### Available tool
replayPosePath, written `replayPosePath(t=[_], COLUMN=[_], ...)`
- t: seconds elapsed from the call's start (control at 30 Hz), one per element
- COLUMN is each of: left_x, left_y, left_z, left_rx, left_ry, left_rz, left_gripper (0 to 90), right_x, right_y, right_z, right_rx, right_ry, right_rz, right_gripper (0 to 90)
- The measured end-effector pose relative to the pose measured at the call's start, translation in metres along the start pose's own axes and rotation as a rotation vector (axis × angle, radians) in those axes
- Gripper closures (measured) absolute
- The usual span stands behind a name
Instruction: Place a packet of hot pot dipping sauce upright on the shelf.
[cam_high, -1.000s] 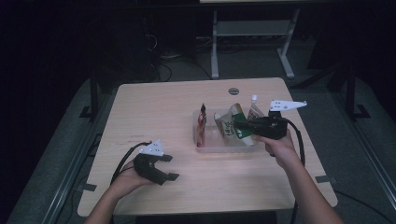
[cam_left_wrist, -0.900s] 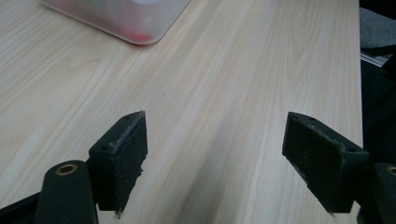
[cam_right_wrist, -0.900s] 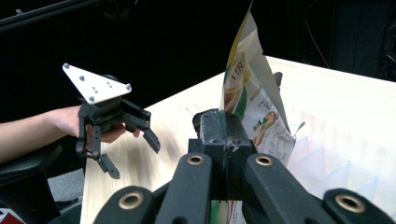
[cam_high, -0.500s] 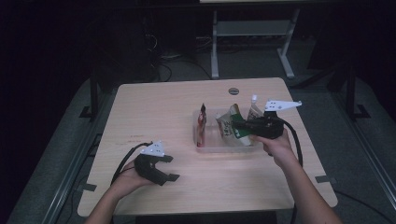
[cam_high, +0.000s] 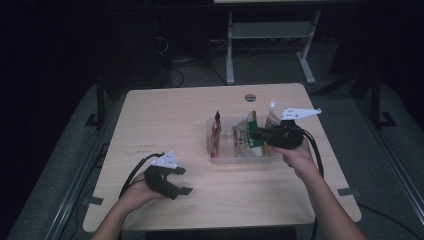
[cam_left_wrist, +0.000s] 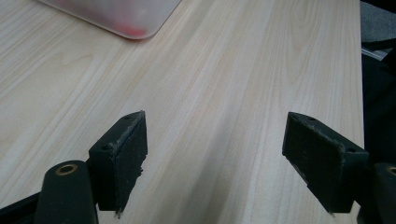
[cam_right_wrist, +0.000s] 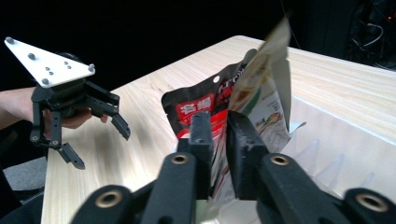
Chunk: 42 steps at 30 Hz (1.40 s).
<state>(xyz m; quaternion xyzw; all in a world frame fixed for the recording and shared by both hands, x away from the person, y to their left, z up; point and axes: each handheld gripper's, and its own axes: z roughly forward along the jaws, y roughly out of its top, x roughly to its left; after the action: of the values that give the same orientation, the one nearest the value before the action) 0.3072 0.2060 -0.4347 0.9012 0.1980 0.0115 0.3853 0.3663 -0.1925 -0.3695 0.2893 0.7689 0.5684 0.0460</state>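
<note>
A clear plastic tub (cam_high: 220, 159) stands right of the table's middle with several snack pouches upright in it. A red pouch (cam_high: 216, 132) leans at its left end and a green-and-white pouch (cam_high: 245, 136) stands in the middle. My right gripper (cam_high: 255, 134) reaches in from the right at that pouch. In the right gripper view its jaws (cam_right_wrist: 220, 135) have just been opening, with a narrow gap, and the edge of the green-and-white pouch (cam_right_wrist: 264, 107) stands loose between them beside a dark red pouch (cam_right_wrist: 196, 105). My left gripper (cam_high: 182, 181) rests open on the table at the near left, nothing between its pads (cam_left_wrist: 215, 158).
A third pouch with a white spout (cam_high: 272, 117) stands at the tub's far right. A round grommet hole (cam_high: 250, 97) sits near the table's far edge. The tub's corner (cam_left_wrist: 116, 14) lies ahead of the left gripper. A desk frame (cam_high: 270, 35) stands on the floor beyond.
The right gripper has drifted very slightly left at the tub. The left hand and its gripper have stayed where they were.
</note>
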Motion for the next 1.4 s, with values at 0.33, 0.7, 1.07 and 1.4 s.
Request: replayPosePath(t=[0.33,0.7,1.07,1.4], left_x=[-0.001,-0.001,-0.004,-0.007], left_y=[0.0,-0.001,-0.002,-0.002], left_z=[0.0,-0.001,0.0,-0.002], left_rx=[-0.008,-0.003,0.003,0.026], left_ry=[0.0,0.0,-0.004,0.003], left_rz=[-0.005,-0.007,-0.001,0.013], left_gripper=[21.8,21.8,21.8,21.8], right_x=[0.009,0.025,0.036,0.041], right_y=[0.001,-0.005,-0.028,-0.056], right_z=[-0.014,-0.041,-0.022,-0.022], right_rx=[0.008,0.032,0.152,0.239], right_ry=[-0.035,-0.044,0.017,-0.04], right_rz=[-0.034,-0.058,-0.098,-0.097], right_gripper=[60.2,66.1,79.6,50.7])
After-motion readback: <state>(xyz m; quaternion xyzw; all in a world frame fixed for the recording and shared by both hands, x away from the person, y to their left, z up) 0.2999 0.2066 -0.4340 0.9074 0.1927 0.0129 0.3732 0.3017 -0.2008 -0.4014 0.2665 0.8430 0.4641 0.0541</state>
